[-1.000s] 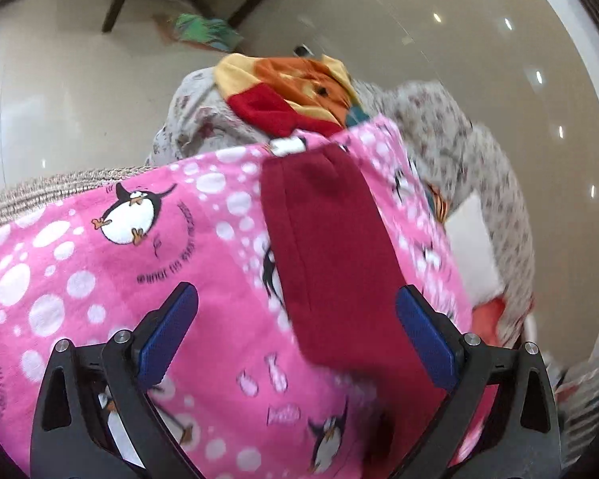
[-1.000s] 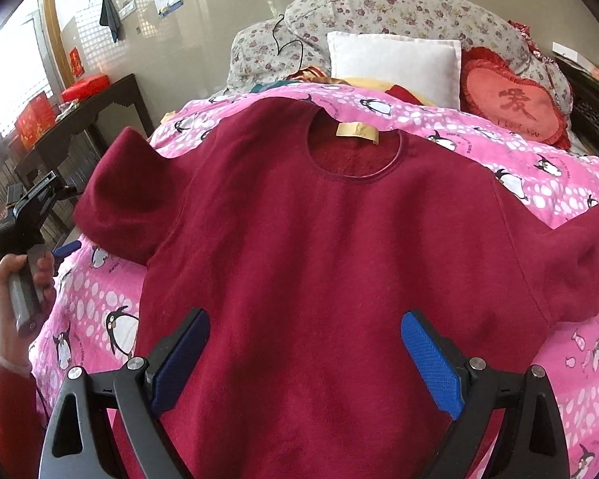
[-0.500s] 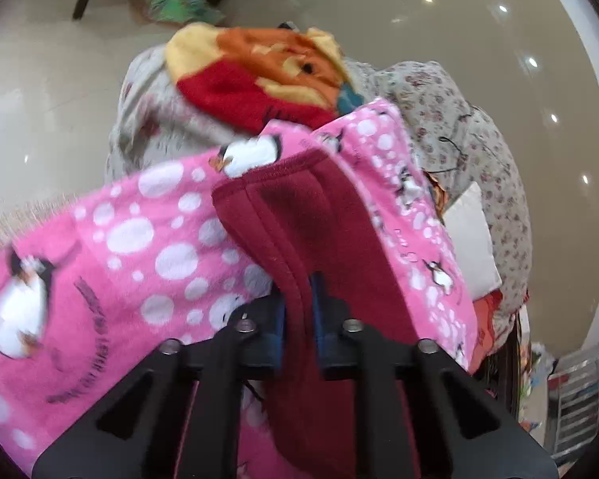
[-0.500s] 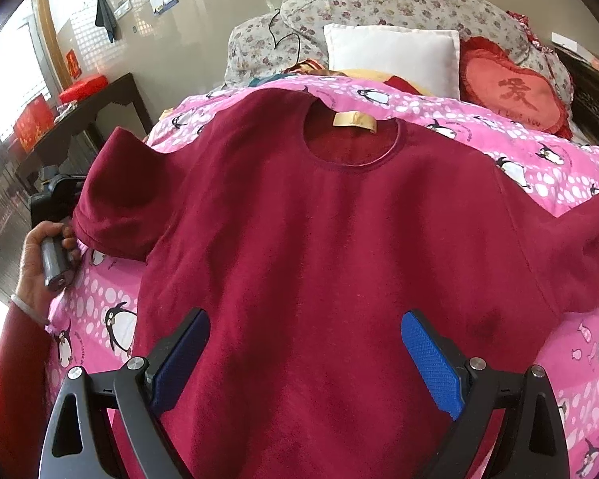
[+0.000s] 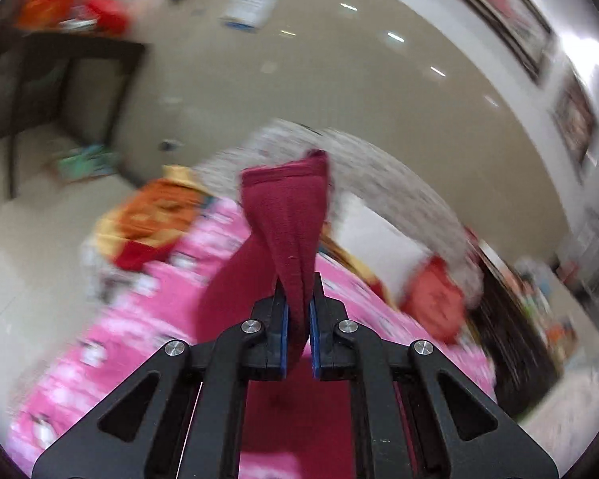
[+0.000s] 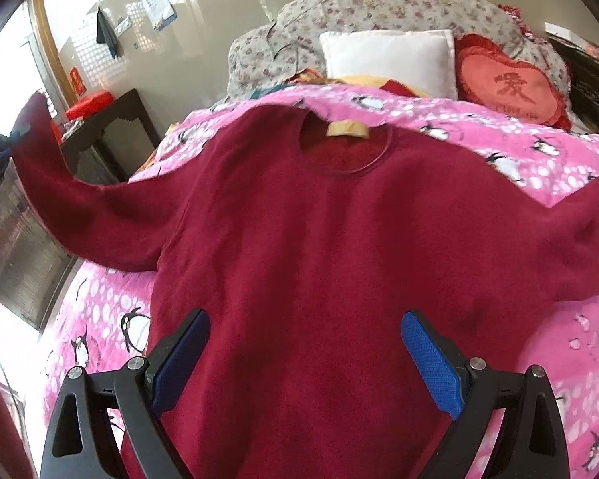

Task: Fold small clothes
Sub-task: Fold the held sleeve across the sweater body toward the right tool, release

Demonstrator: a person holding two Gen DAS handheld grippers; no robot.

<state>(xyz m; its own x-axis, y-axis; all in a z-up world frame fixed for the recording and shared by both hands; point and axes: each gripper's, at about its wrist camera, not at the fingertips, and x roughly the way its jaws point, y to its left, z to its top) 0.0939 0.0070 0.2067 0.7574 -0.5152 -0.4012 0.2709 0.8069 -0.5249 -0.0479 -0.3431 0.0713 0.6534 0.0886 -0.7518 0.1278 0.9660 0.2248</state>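
Observation:
A dark red sweater lies flat, front up, on a pink penguin blanket, collar with a tan label at the far end. My left gripper is shut on the cuff of the sweater's left sleeve and holds it lifted off the bed; in the right wrist view that sleeve rises up to the far left. My right gripper is open and empty, hovering over the sweater's lower body. The right sleeve lies out to the right.
A white pillow, a red heart cushion and a floral quilt sit at the head of the bed. A dark side table stands left of the bed. An orange-yellow garment lies at the blanket's far edge.
My left gripper closed on the sleeve cuff and raised it up off the blanket. The right gripper stayed open over the sweater's lower body.

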